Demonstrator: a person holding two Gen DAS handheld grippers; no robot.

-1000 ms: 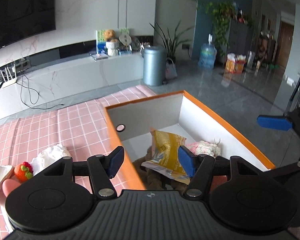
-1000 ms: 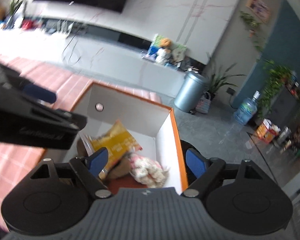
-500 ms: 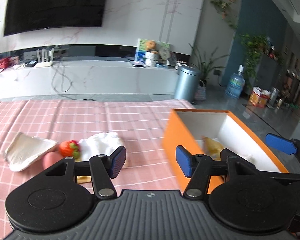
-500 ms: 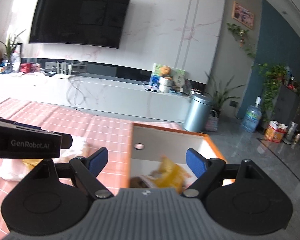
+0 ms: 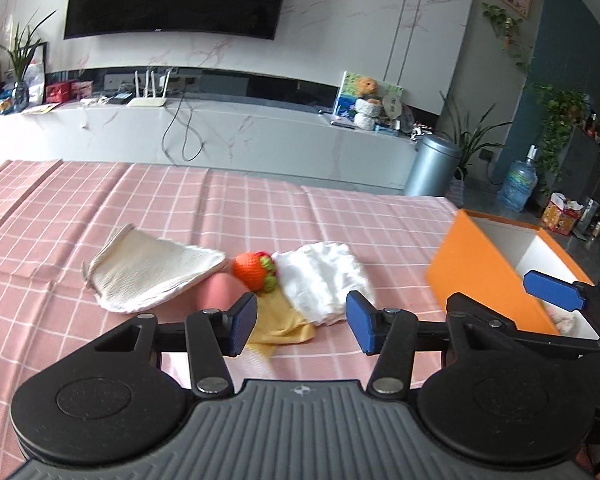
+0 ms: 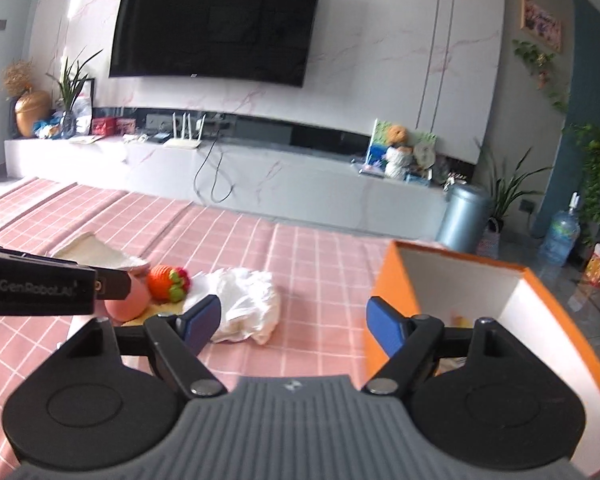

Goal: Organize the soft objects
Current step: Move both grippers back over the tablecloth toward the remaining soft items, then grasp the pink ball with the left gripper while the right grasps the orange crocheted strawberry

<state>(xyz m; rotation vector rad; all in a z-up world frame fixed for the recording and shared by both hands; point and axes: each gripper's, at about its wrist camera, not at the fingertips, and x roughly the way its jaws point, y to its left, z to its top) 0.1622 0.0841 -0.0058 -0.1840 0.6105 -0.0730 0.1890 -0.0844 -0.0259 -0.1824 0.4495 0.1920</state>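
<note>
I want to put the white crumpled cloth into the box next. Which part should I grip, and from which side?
Grip the raised bunched folds of the white crumpled cloth from above. It lies loose on the pink checked tablecloth, touching the knitted strawberry, so approach from its free right side; the open left gripper seems closest.

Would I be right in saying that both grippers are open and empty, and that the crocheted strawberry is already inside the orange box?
Not quite: the crocheted strawberry lies on the pink checked cloth, between the beige cloth and the white cloth, well outside the orange box, as the left wrist view shows. The left gripper and right gripper are indeed open and empty.
</note>
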